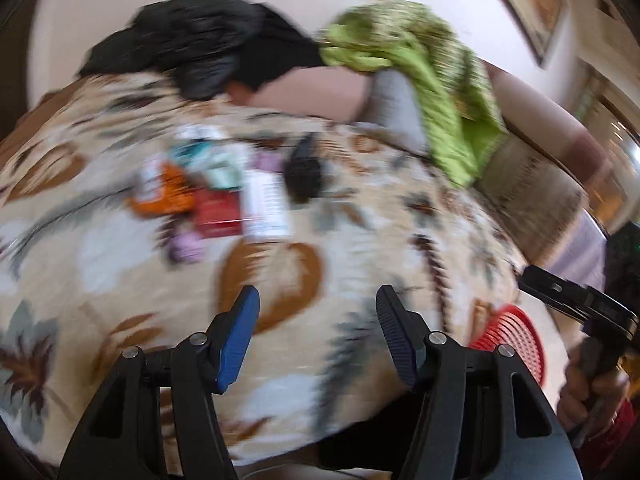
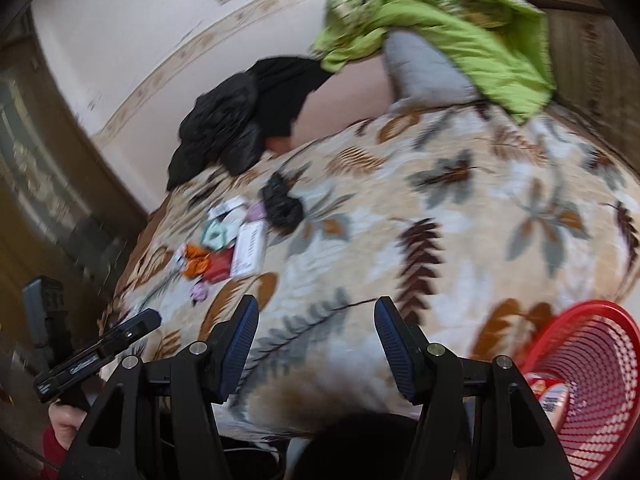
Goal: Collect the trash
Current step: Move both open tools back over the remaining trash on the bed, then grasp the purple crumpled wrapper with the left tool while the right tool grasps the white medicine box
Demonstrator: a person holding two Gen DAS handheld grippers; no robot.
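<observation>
Trash (image 1: 216, 196) lies clustered, colourful wrappers and cartons; both claws (image 1: 318, 340) (image 2: 316, 340) spread.

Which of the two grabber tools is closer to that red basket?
Right. The red basket sits just beside the right gripper, at its right. The left gripper is farther: the basket lies beyond its right finger, near the other tool. Both are open and empty.

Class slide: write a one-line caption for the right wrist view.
Open right tool hovers over a leaf-print blanket, litter pile ahead, red basket beside it.
</observation>
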